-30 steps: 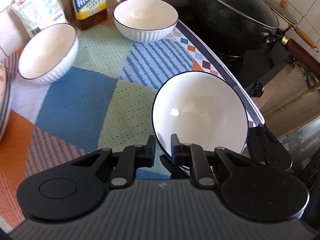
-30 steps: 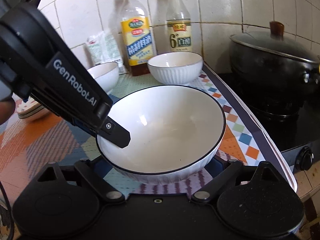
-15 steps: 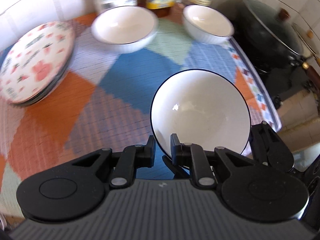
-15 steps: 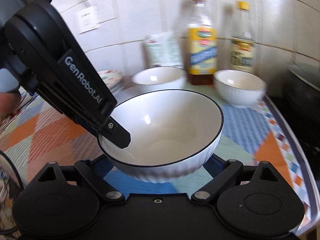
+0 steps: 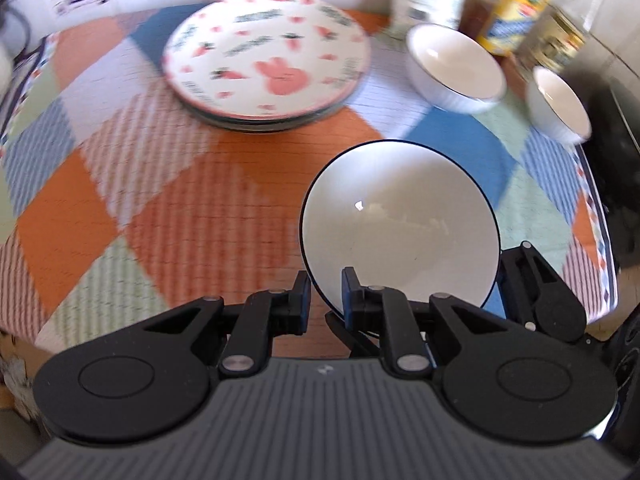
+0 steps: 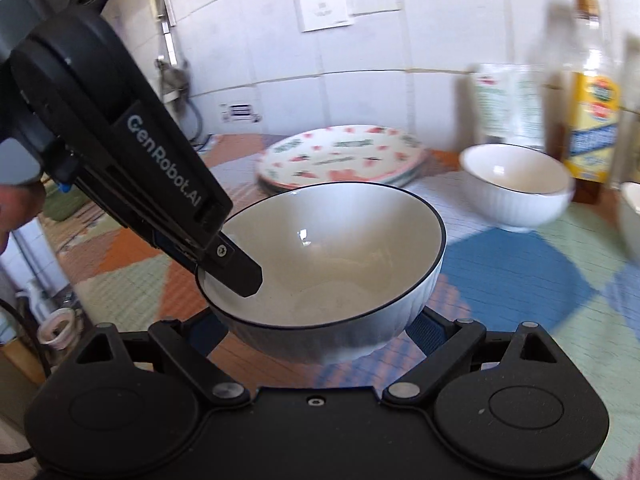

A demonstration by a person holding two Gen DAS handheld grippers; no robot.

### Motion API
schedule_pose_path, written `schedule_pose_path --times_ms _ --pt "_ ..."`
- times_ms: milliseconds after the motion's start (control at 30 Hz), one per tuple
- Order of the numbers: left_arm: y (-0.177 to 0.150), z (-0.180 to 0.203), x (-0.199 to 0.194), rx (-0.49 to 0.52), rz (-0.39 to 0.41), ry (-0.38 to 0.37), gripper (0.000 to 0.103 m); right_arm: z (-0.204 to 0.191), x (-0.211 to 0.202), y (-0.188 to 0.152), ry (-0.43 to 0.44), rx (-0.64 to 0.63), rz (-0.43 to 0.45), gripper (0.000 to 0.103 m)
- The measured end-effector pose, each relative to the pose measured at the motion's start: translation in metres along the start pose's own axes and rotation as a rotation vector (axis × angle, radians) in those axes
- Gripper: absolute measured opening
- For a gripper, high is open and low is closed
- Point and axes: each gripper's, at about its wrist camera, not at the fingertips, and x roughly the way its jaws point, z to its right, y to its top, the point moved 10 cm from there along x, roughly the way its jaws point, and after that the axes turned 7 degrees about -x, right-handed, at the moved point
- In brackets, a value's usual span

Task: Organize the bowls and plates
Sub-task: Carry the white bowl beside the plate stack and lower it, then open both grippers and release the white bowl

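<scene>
A white bowl with a dark rim [image 5: 400,224] [image 6: 328,256] is held above the patchwork cloth. My left gripper [image 5: 325,296] is shut on its near rim; it shows in the right wrist view [image 6: 236,268] pinching the bowl's left rim. My right gripper [image 6: 320,332] stands wide open around the bowl's underside. Two more white bowls [image 5: 454,68] [image 5: 558,104] sit at the back right. A stack of pink rabbit-pattern plates [image 5: 266,60] [image 6: 340,156] sits at the back.
Oil and sauce bottles [image 5: 512,16] [image 6: 592,120] and a white packet [image 6: 504,100] stand by the tiled wall. A dark stove [image 5: 616,184] lies beyond the cloth's right edge. A socket plate [image 6: 324,0] is on the wall.
Both grippers have swung left with the bowl. The plate stack has come into the centre of view and the pot and stove have slid off to the right. The grip is unchanged.
</scene>
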Motion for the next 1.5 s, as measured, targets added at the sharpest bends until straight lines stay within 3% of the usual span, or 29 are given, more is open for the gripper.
schedule_pose_path --times_ms 167,367,500,767,933,1033,1133,1500 --pt "0.009 -0.029 0.006 -0.047 0.025 0.019 0.015 -0.018 0.023 0.01 0.04 -0.068 0.009 0.096" --pt "0.019 -0.041 0.02 -0.025 0.047 -0.013 0.015 -0.019 0.046 0.011 0.011 -0.084 0.001 0.096" --pt "0.024 -0.041 0.029 -0.01 0.032 -0.058 0.015 -0.008 0.053 0.008 0.014 -0.016 -0.045 0.096" --pt "0.023 -0.038 0.036 0.057 -0.022 -0.066 0.016 -0.005 0.052 0.0 -0.005 0.076 -0.132 0.096" --pt "0.023 -0.033 0.031 0.149 -0.016 -0.046 0.022 0.003 0.028 -0.01 -0.053 0.244 -0.157 0.096" --pt "0.022 -0.033 0.02 0.177 -0.03 -0.099 0.024 0.008 0.006 -0.011 -0.115 0.338 -0.142 0.096" --pt "0.024 -0.036 0.007 0.222 -0.017 -0.104 0.026 0.011 -0.019 -0.004 -0.19 0.374 -0.127 0.095" --pt "0.039 -0.032 -0.044 0.367 0.031 -0.159 0.032 0.025 -0.091 0.043 -0.308 0.635 0.122 0.09"
